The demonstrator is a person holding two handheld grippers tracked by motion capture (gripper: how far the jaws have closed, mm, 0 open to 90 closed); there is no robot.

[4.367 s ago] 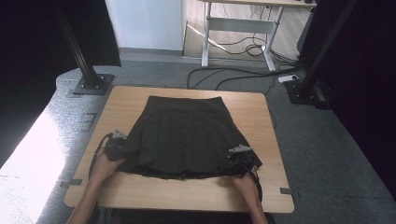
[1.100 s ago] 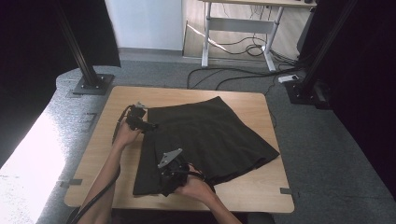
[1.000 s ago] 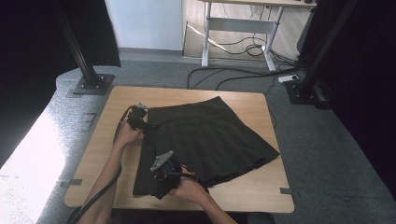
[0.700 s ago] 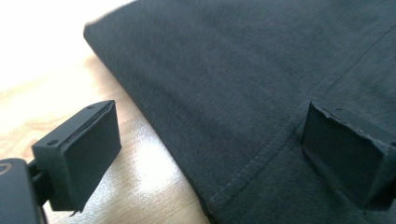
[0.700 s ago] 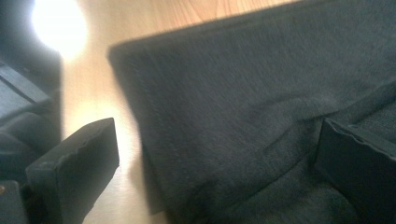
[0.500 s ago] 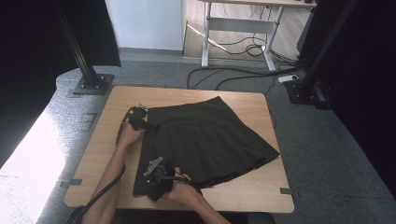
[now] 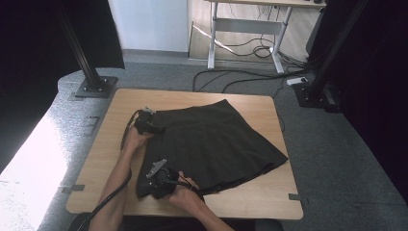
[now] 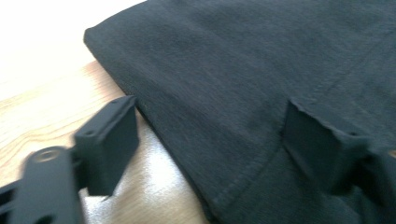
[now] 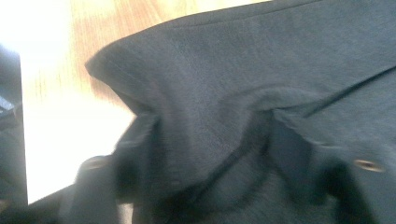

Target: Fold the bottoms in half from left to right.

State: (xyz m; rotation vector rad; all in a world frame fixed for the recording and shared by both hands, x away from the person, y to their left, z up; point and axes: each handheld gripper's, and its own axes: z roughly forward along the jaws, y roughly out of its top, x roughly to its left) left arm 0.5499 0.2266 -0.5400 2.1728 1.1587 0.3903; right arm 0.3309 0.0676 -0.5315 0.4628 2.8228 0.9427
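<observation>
1. Table (image 7: 115,159): a light wooden top on grey carpet, seen from above in the high view. Black stands rise at its far left and far right corners.

2. Skirt (image 7: 216,139): a dark garment that lies flat across the middle of the table and fans wider toward the right. Its narrow waist end points to the left side of the table. One waist corner lies near the far left, the other near the front edge.

3. Left gripper (image 7: 146,126): it sits at the far waist corner of the skirt, with the person's hand behind it on the bare wood. In the left gripper view the skirt (image 8: 243,93) edge runs between the jaws. One jaw stands over the table (image 8: 42,116), the other over the cloth. The jaws have just been closing, yet a clear gap remains and the pads do not press the cloth, so this gripper stands open around the hem.

4. Right gripper (image 7: 156,183): it sits at the near waist corner, close to the front edge of the table. In the right gripper view the skirt (image 9: 224,102) is bunched up into a raised fold between the jaws. The jaws have just been closing, and the pads pinch that fold from both sides, so this gripper holds the cloth.
</observation>
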